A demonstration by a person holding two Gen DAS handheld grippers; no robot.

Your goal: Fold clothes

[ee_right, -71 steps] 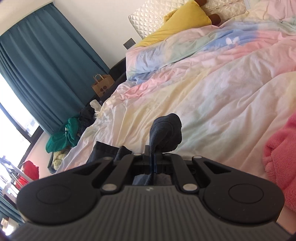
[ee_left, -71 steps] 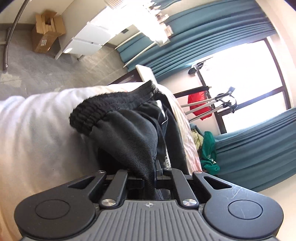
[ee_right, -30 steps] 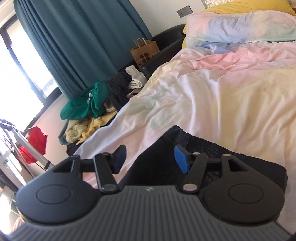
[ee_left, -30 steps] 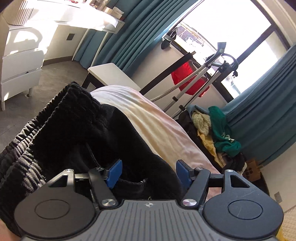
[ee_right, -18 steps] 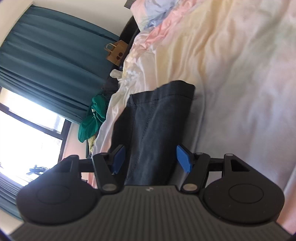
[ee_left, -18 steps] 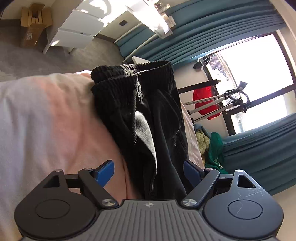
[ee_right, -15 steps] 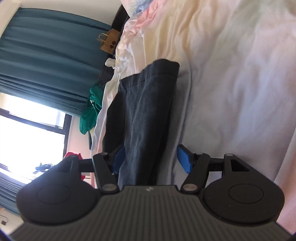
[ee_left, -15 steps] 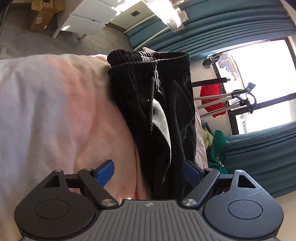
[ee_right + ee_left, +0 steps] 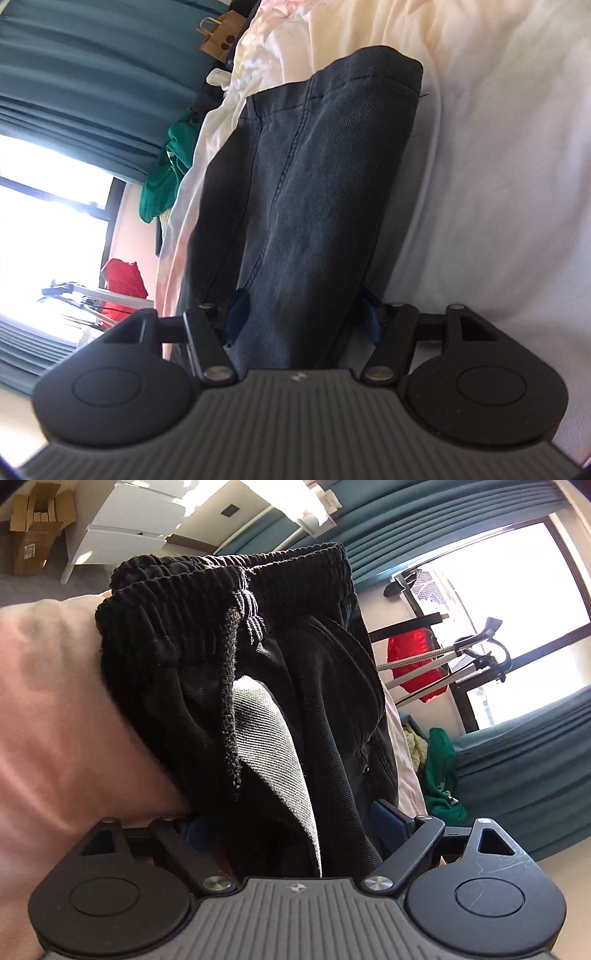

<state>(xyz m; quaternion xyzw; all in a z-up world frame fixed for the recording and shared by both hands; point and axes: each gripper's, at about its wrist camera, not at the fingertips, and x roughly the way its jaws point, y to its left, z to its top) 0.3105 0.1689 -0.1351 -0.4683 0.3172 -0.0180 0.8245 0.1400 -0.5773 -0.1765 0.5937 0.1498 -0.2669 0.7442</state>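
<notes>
Dark folded trousers lie on the pastel bed cover. In the left wrist view their ribbed elastic waistband (image 9: pixel 229 602) is at the far end. My left gripper (image 9: pixel 291 823) is open, its jaws wide on either side of the folded cloth, which fills the gap. In the right wrist view the hem end of the trouser legs (image 9: pixel 317 177) stretches away from me. My right gripper (image 9: pixel 303 317) is open too, its blue pads on either side of the legs.
The bed cover (image 9: pixel 498 166) spreads to the right. A pile of clothes with a green garment (image 9: pixel 439 771) lies by the teal curtains. A drying rack with a red item (image 9: pixel 413 664) stands at the window. A white drawer unit (image 9: pixel 122 528) and a cardboard box (image 9: pixel 33 524) stand on the floor.
Both grippers let go of the trousers and opened after laying them down. Both have since moved in low over the folded trousers, so the cloth now fills the gaps between the jaws.
</notes>
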